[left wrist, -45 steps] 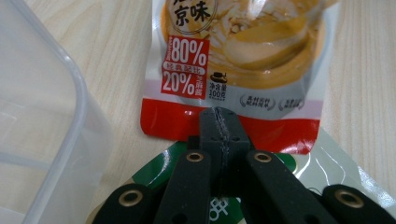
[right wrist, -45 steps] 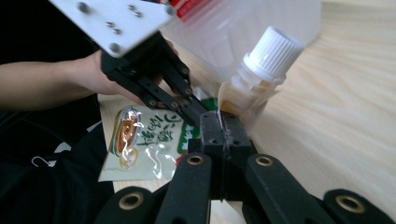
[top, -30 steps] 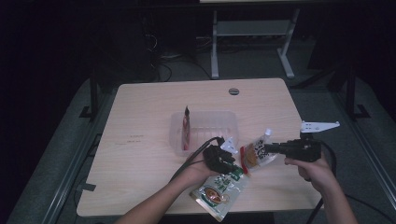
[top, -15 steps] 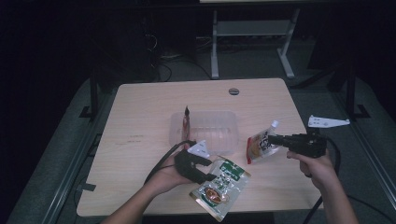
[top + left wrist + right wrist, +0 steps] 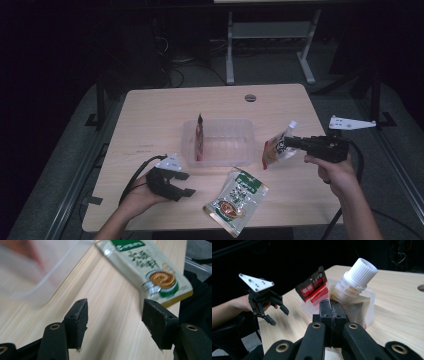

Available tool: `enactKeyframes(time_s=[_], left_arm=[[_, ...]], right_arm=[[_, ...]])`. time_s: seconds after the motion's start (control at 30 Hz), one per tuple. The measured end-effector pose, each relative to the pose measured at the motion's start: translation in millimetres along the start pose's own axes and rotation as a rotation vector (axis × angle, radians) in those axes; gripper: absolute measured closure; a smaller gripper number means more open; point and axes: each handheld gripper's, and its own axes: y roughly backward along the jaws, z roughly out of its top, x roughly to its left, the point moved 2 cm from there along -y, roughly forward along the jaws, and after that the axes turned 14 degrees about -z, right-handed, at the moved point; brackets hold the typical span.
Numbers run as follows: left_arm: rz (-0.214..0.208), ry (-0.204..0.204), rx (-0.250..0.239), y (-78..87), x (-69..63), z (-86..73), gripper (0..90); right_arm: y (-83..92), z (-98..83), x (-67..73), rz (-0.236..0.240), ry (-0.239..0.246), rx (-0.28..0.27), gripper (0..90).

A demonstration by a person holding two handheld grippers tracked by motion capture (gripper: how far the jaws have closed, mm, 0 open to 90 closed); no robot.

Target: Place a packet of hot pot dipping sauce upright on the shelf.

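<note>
Dark surroundings frame a pale wooden table (image 5: pixel 150 120), with a metal stand on the floor beyond its far edge. Centre of the table: a clear plastic tub (image 5: pixel 220 142) holding a red-and-black sachet (image 5: pixel 199 137) upright at its left end. Right gripper (image 5: pixel 289 142), at the right of the table, is clenched on a spouted pouch (image 5: pixel 276 149), lifted just right of the tub. Right gripper view: the jaws meet on the pouch's top edge just below its white screw cap (image 5: pixel 360 272), a detail too small to read from above; the pouch body hangs beyond the jaws, before the tub. Left gripper (image 5: pixel 186 184), at the near left, has just been opening; its jaws stand apart with nothing between them. Left gripper view: bare wood lies between the pads, and a green-and-white food packet (image 5: pixel 147 267) lies flat just beyond the right-hand pad. High view places this packet (image 5: pixel 235 200) near the front edge, between the two hands.
</note>
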Motion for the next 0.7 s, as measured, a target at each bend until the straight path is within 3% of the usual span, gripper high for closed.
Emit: enactKeyframes(time_s=[0.17,0.37,0.7], left_arm=[[0.033,0.033,-0.018,19.5,4.2,-19.5,36.8],[0.058,0.088,-0.045,31.2,6.0,-38.2,36.6],[0.086,0.125,-0.062,38.6,8.0,-50.7,35.1]], right_arm=[[-0.2,9.6,5.0,0.011,0.004,-0.028,90.0],[-0.7,24.9,7.7,0.017,0.007,-0.061,90.0],[-14.5,47.9,10.9,0.044,0.023,-0.088,90.0]])
